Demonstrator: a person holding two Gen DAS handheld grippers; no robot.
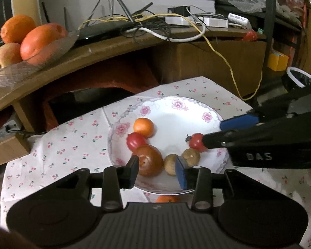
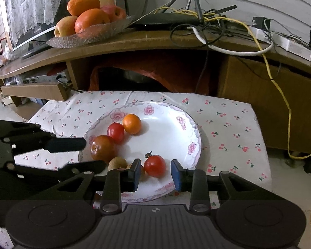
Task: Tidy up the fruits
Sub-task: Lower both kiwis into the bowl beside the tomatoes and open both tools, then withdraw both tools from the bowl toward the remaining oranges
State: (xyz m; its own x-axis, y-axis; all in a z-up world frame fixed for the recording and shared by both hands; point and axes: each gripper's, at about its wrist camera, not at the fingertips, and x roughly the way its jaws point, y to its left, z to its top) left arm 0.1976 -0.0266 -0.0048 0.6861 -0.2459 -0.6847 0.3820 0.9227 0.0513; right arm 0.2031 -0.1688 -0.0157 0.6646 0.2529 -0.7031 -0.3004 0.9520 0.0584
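The right gripper (image 2: 154,175) has its jaws spread, one on either side of a small red tomato (image 2: 155,165) with a dark stem that rests on the near part of the floral plate (image 2: 172,124); neither pad appears to press on it, so it looks released rather than grasped. The left gripper (image 1: 158,171) is likewise spread wide and holds nothing, hovering over the near rim just above a large brown-orange fruit (image 1: 149,160) and two small tan fruits (image 1: 171,164) — possibly longans, though that is hard to tell. Farther in on the plate lie a second red tomato (image 1: 135,141) and a small orange (image 1: 143,127), touching one another. Six fruits seem gathered on the plate, so the task appears well along. One orange fruit (image 1: 168,199) peeks out on the cherry-print cloth (image 1: 72,137) just beside the plate's near rim, and probably remains to be moved.
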